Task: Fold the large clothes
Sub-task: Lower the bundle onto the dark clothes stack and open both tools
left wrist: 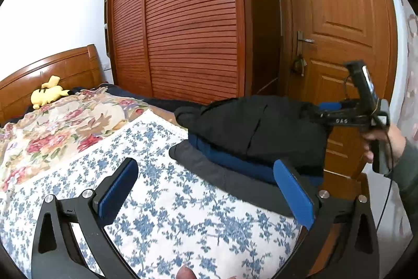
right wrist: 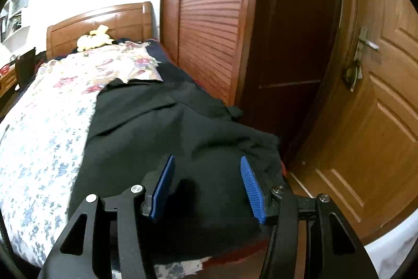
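A black garment [left wrist: 261,127] lies folded on top of a stack at the bed's right corner, over a folded navy garment [left wrist: 235,164] and a dark grey one [left wrist: 209,171]. My left gripper [left wrist: 206,187] is open and empty, just in front of the stack, its right finger beside the stack's near edge. My right gripper [left wrist: 329,106] shows in the left wrist view at the stack's far right edge, held by a hand. In the right wrist view the right gripper [right wrist: 206,179] is open and empty just above the black garment [right wrist: 169,127].
The bed carries a blue-flowered white cover [left wrist: 162,200] and a rose-patterned quilt [left wrist: 65,122]. A yellow plush toy [left wrist: 48,93] lies by the wooden headboard [left wrist: 52,69]. A louvred wardrobe [left wrist: 188,22] and a wooden door [left wrist: 337,25] stand close behind the stack.
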A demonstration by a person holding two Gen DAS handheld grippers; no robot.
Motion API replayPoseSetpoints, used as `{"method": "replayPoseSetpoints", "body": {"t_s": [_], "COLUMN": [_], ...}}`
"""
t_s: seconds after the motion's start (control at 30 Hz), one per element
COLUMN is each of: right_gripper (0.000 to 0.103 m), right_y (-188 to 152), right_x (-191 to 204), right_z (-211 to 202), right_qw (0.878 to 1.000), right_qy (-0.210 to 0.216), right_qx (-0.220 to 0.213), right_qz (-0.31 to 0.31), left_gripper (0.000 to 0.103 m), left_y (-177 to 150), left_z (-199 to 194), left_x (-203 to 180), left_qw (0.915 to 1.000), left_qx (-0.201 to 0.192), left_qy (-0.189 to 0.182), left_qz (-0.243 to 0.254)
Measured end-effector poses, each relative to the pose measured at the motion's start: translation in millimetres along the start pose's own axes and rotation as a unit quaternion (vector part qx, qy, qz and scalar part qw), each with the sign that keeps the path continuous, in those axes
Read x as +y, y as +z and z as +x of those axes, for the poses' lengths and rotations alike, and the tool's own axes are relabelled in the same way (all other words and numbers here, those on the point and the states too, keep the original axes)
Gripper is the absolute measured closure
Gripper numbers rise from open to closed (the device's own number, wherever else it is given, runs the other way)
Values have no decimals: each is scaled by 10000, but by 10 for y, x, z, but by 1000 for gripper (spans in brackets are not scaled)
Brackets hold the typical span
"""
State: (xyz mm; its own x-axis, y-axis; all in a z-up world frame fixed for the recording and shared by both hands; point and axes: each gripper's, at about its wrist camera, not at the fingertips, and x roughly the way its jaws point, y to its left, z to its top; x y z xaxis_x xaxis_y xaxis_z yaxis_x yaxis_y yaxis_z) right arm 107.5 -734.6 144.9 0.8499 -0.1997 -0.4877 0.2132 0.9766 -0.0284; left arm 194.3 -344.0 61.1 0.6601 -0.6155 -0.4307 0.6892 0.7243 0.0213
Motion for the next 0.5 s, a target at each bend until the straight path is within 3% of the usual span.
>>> {"method": "replayPoseSetpoints", "body": {"t_s": [0.13, 0.33, 0.5], "right_gripper": [40, 36, 25], "right_y": [-162, -461, -702], "right_x": [255, 724, 939], "right_z": [-176, -358, -391], "right_qw": [9997, 9968, 9929], "right_qy": [122, 641, 1059], "right_qx": [-150, -393, -446], "right_qz": [-159, -285, -323], "left_gripper": [0, 0, 0], "left_y": [-132, -372, -590], "left_z": [-149, -380, -555], "left_x": [31, 131, 286], "left_qw": [9999, 9994, 9984], "left_qx": [73, 133, 188], "left_qy": [0, 41, 211], "left_qz": [-124, -331, -495]}}
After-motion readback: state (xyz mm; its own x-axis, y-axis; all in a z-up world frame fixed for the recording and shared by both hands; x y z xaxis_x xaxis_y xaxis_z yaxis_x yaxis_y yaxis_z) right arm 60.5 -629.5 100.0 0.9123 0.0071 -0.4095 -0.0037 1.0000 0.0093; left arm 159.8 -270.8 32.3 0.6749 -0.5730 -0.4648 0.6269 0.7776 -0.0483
